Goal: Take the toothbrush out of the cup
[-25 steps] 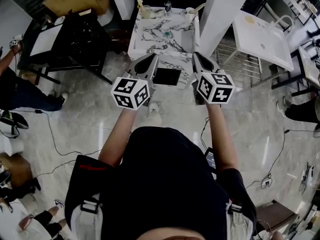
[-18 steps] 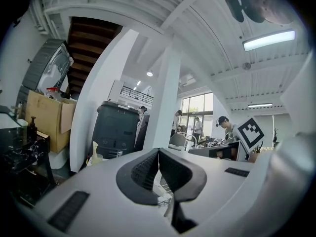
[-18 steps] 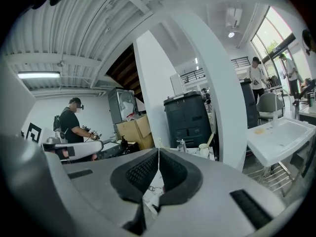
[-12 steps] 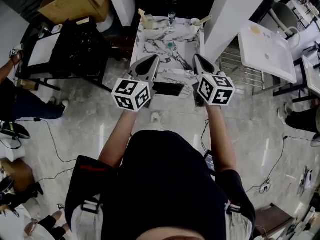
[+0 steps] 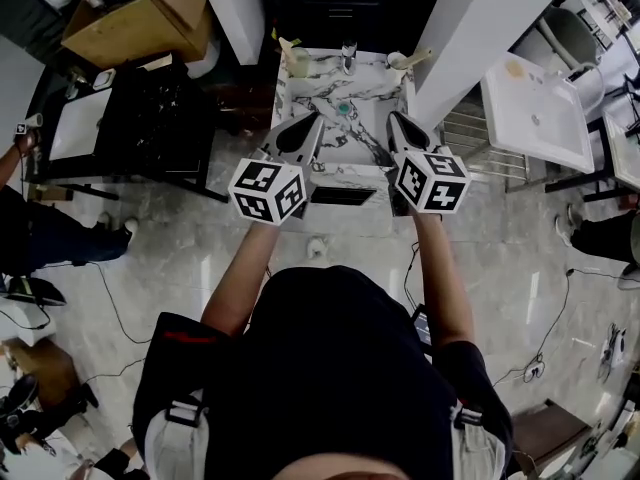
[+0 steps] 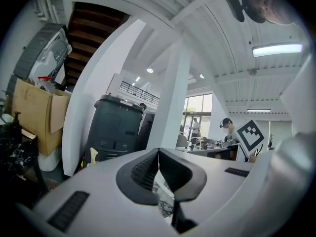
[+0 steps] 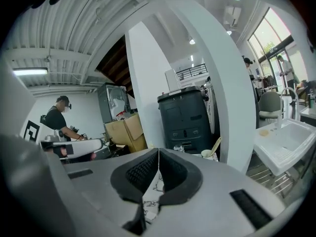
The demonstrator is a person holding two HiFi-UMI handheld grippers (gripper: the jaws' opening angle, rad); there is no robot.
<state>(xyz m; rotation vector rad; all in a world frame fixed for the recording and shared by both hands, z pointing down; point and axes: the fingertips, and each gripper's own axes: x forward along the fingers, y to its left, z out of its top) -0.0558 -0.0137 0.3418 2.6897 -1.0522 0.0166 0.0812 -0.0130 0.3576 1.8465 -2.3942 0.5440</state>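
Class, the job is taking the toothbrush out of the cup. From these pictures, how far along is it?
Done: nothing; the toothbrush still leans in the cup at the marble counter's far right corner. In hand: nothing; the left hand-held gripper and right hand-held gripper are both shut and empty, short of the cup. Left: reach the cup, open, grip the toothbrush, lift it out.

We see the head view evenly lit from above, with pale streaks of sheen on the polished floor (image 5: pixel 203 268) and dim corners. In the gripper views a ceiling strip light (image 6: pixel 276 49) and tall windows (image 7: pixel 270 39) glare white. Straight lines bow hard towards the black edges, and the left claw (image 6: pixel 158 154) and right claw (image 7: pixel 158 154) look soft up close.
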